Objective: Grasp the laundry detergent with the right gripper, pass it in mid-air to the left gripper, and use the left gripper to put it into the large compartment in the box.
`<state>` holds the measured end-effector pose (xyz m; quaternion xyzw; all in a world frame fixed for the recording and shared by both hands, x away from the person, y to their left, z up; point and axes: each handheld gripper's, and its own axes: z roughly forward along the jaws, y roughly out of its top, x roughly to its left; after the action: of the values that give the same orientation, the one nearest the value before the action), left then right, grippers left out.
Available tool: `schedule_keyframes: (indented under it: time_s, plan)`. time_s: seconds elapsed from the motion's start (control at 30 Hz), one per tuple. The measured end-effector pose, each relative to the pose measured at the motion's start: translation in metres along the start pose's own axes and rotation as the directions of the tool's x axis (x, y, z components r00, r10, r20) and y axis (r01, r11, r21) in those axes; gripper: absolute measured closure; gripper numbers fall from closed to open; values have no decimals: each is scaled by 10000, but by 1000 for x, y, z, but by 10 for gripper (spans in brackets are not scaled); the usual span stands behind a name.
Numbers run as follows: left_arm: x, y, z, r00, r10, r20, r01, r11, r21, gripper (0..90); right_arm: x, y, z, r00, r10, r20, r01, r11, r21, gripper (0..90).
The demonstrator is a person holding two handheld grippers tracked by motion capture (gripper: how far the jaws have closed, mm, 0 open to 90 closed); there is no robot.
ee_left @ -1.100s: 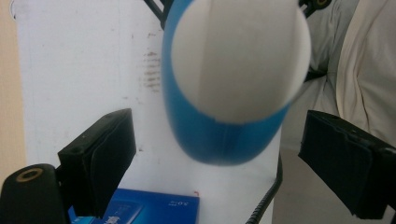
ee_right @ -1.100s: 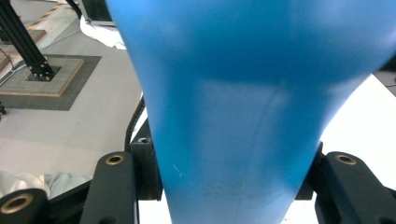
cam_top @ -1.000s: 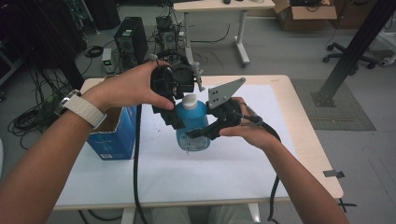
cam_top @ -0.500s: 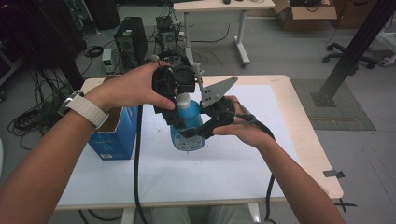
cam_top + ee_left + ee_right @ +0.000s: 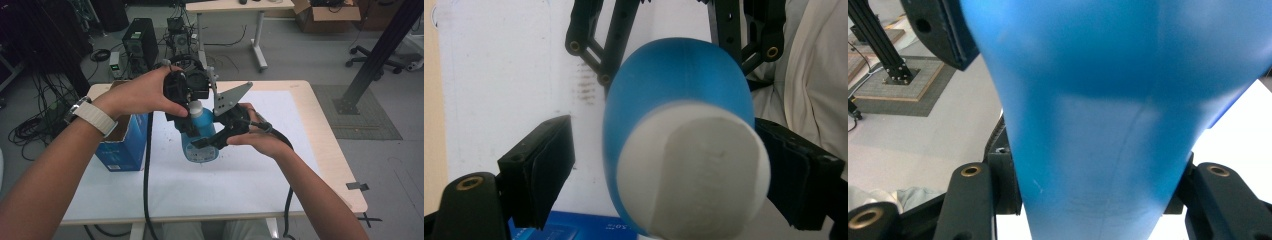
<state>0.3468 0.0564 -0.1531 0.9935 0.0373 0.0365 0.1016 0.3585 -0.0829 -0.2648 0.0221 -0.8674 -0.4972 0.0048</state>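
Note:
A blue bottle (image 5: 201,137) with a white cap (image 5: 196,106) hangs above the table's middle. My right gripper (image 5: 206,142) comes in from the right and is shut on the bottle's body (image 5: 1098,125), one jaw on each side. From above, my left gripper (image 5: 192,112) straddles the cap (image 5: 694,170). Its jaws have just been closing with the cap between them. In the left gripper view the left pad (image 5: 551,160) still stands clear of the cap, while the right pad (image 5: 794,170) is at its edge.
An open blue cardboard box (image 5: 122,145) stands on the table's left part. A white sheet (image 5: 240,180) covers the wooden table (image 5: 330,150). On the floor beyond are a computer tower (image 5: 140,42) and cables; a black post (image 5: 375,55) rises at the right.
The bottle and the right gripper have shifted and tilted slightly. The left hand has stayed over the cap.

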Motion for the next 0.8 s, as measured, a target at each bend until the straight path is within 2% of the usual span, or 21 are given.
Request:
schedule_keyframes:
  time_s: [0.8]
  plan:
    - [1,-4,4,9999,29,168,-29,10000,28,232,0,-1,4,10000,24,-79,-24,10000,85,445]
